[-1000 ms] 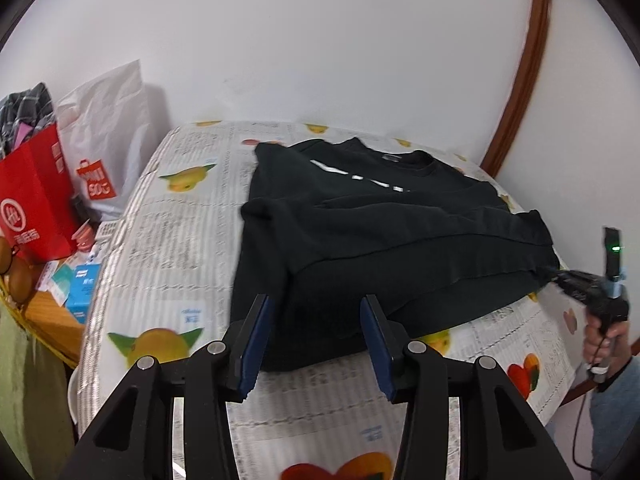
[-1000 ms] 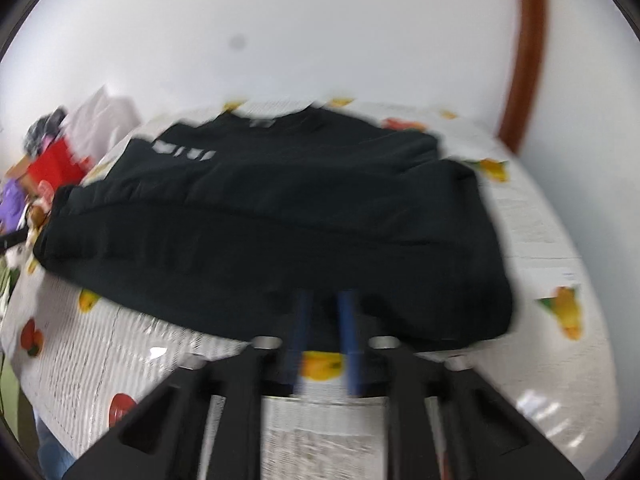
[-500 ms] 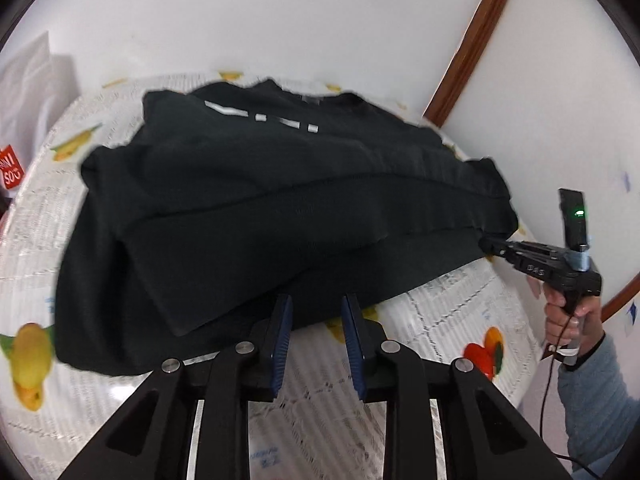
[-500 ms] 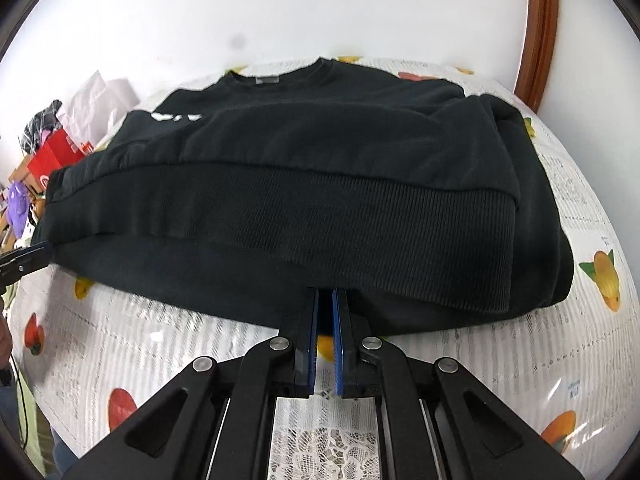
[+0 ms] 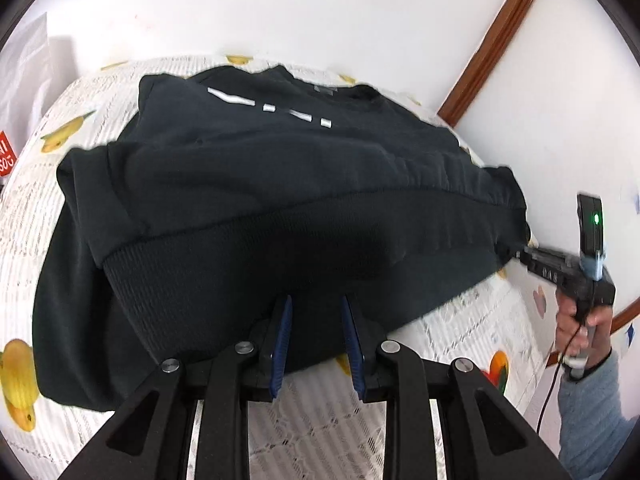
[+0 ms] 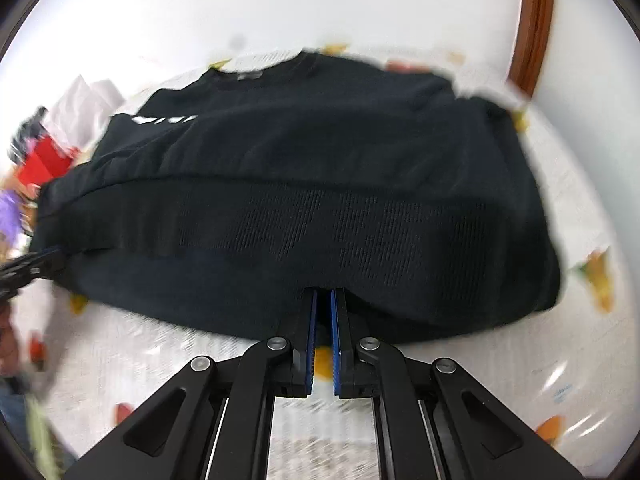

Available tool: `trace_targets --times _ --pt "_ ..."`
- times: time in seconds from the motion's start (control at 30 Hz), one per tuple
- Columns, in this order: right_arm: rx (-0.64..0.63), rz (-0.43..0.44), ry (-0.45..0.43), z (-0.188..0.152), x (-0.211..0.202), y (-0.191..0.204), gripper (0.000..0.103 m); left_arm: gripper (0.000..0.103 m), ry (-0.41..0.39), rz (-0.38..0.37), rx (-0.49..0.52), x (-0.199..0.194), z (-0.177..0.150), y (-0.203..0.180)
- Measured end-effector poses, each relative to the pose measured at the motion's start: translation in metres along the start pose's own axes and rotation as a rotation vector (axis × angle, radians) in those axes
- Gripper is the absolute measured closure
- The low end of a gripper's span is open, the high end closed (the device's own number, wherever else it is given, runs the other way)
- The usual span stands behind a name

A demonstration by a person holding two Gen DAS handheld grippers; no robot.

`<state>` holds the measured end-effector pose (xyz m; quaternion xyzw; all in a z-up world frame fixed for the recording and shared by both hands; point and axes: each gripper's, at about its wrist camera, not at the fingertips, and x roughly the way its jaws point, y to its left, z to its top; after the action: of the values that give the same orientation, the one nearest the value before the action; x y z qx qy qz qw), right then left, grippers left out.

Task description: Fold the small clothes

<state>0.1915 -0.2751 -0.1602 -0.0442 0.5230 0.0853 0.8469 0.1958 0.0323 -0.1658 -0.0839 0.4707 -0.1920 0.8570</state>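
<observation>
A black sweatshirt [image 5: 260,200] with white marks on the chest lies partly folded on the table; it also shows in the right wrist view [image 6: 300,200]. My left gripper [image 5: 316,308] is at the sweatshirt's near ribbed hem, its jaws a narrow gap apart with the hem's edge between the fingertips. My right gripper [image 6: 323,300] is shut on the near edge of the sweatshirt. The right gripper also shows in the left wrist view [image 5: 516,250], gripping the sweatshirt's right end. The left gripper shows in the right wrist view [image 6: 44,262] at the sweatshirt's left end.
The table [image 5: 460,340] has a white cloth printed with fruit and text. A white bag [image 5: 24,76] and a red bag [image 6: 48,164] stand at the left. White walls with a brown wooden trim [image 5: 492,40] stand behind the table.
Both grippers have moved closer to the sweatshirt's near hem. The left gripper narrowed from wide open to a small gap and now has the hem between its tips. The right gripper stays shut on the edge.
</observation>
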Motion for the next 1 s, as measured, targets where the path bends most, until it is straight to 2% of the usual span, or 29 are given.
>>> trace_targets --times 0.1,0.23,0.3,0.43,0.47,0.6,0.77,0.83,0.93,1.0 --pt "-0.001 -0.007 0.022 0.001 0.009 0.000 0.098 0.078 0.003 0.015 0.029 0.002 -0.005 -0.002" --pt "0.005 -0.019 0.002 -0.002 0.009 0.000 0.098 0.068 0.030 -0.029 -0.032 0.008 0.002 -0.001" --pt "0.032 -0.006 0.014 0.000 0.010 -0.002 0.097 0.066 0.044 -0.034 -0.033 0.012 0.007 -0.006" --pt "0.033 -0.015 0.023 0.000 0.010 -0.003 0.097 0.065 0.056 0.012 -0.017 0.018 0.016 -0.018" --pt "0.031 -0.019 0.024 0.000 0.011 -0.002 0.097 0.065 0.044 0.027 -0.010 0.018 0.017 -0.019" --pt "0.030 -0.036 0.028 0.003 0.012 0.000 0.099 0.069 -0.102 0.130 0.047 0.004 0.019 -0.025" --pt "0.033 -0.064 -0.046 0.008 0.000 -0.001 0.100 0.070 -0.179 0.215 0.084 -0.013 0.025 -0.026" --pt "0.044 -0.055 -0.074 0.013 -0.003 -0.003 0.100 0.070 -0.173 0.188 0.067 -0.018 0.028 -0.020" --pt "0.069 -0.038 -0.089 0.018 -0.006 -0.007 0.100 0.070 -0.113 0.083 0.033 -0.015 0.024 -0.013" --pt "0.071 -0.026 -0.085 0.018 -0.008 -0.008 0.098 0.070 -0.082 0.085 0.042 -0.012 0.016 -0.014"
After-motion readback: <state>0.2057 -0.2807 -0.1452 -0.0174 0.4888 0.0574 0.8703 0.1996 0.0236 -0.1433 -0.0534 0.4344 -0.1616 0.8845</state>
